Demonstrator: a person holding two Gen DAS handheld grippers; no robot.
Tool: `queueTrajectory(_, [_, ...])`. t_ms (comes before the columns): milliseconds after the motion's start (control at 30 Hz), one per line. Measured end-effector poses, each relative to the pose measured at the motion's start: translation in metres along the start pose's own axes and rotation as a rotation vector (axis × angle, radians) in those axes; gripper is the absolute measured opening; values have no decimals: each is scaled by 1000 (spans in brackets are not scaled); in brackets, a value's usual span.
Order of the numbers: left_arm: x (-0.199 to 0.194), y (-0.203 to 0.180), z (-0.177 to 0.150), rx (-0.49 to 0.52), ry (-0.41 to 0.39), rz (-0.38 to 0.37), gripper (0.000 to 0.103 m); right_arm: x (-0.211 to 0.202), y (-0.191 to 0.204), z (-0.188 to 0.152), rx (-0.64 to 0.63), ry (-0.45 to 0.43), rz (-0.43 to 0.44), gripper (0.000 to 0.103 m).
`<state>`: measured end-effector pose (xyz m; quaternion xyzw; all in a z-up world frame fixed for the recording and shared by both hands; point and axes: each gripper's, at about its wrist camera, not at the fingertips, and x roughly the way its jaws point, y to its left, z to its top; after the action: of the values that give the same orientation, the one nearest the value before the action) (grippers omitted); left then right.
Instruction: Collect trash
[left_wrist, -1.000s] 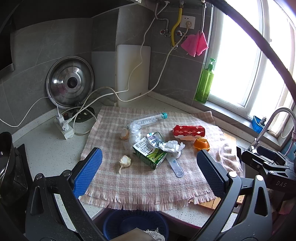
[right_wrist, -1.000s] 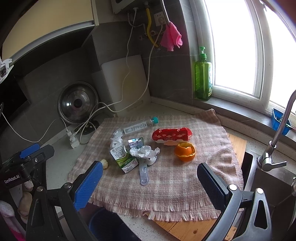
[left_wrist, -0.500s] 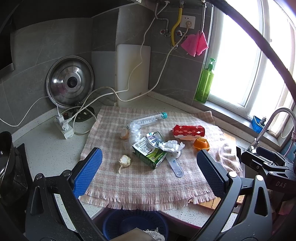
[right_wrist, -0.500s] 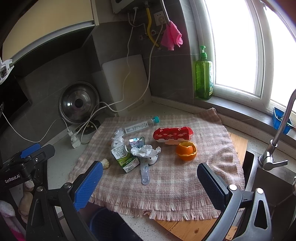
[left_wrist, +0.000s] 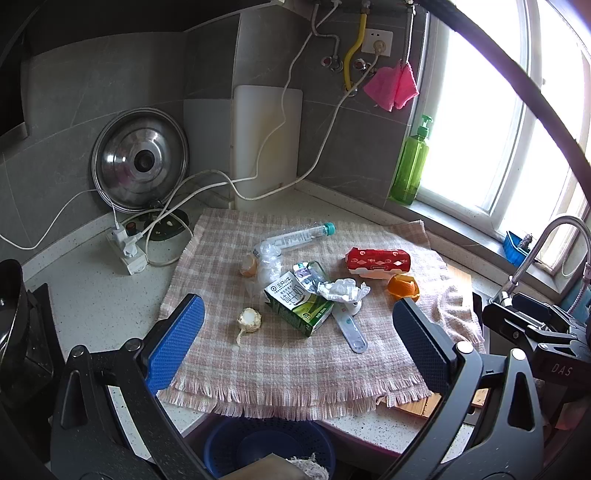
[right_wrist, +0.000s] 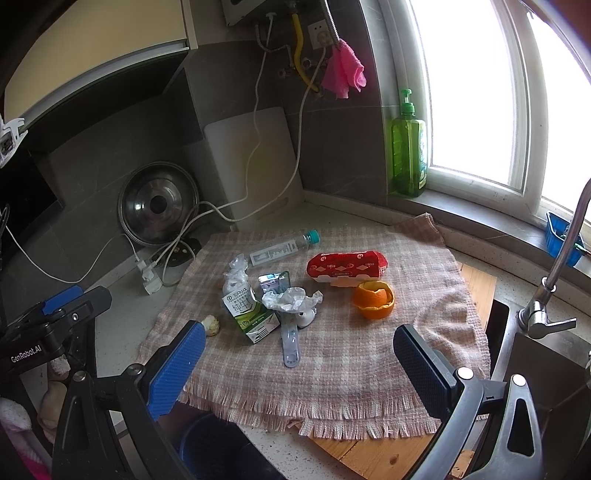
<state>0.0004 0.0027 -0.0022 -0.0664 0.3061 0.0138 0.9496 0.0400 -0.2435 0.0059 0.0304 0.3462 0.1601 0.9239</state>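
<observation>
Trash lies on a pink checked cloth (left_wrist: 295, 362): a green milk carton (left_wrist: 298, 303), crumpled white paper (left_wrist: 343, 290), a red wrapper pack (left_wrist: 378, 260), orange peel (left_wrist: 403, 287), a clear plastic bottle (left_wrist: 299, 236), a garlic head (left_wrist: 249, 319), an eggshell (left_wrist: 249, 266) and a crumpled plastic bag (left_wrist: 271, 260). My left gripper (left_wrist: 299, 343) hovers open at the cloth's near edge, holding nothing. My right gripper (right_wrist: 301, 363) is open too, above the near edge of the cloth (right_wrist: 332, 369), with the carton (right_wrist: 248, 314) and orange peel (right_wrist: 373, 299) ahead.
A blue basket (left_wrist: 267, 443) sits below the counter edge in front. A grey measuring spoon (left_wrist: 349, 330) lies by the carton. A pot lid (left_wrist: 140, 160), power strip (left_wrist: 127, 245) and cables stand at the back left. Green soap bottle (left_wrist: 410, 162) and faucet (right_wrist: 557, 266) at right.
Both grippers stay open and nearly still. The right wrist view has shifted slightly, with the cloth items sliding a little right and down in the frame.
</observation>
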Motion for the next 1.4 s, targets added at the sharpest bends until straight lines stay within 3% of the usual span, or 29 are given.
queueTrajectory(333, [8,-3,-4,-5,15,18,103,4,-1,-1,2,7,-7,103])
queueTrajectory(600, [33,18,-16,10,20,76,103,22,-20,-2,26,14,-46,103])
queueTrajectory(800, [70,44,-30,-13,112,74,103,40,-43,-5,47,14,-61,103])
queueTrajectory(967, [110,61,-47,-39,214,44,103,64,-62,-5,54,93,-63,103])
queueTrajectory(1233, [176,74,-60,-61,339,5,78,109,-87,-7,47,189,-62,97])
queueTrajectory(1300, [190,74,-61,-54,361,5,68,120,-93,-5,47,206,-65,97])
queueTrajectory(1400, [207,73,-60,-43,380,8,66,138,-104,1,57,237,-45,96])
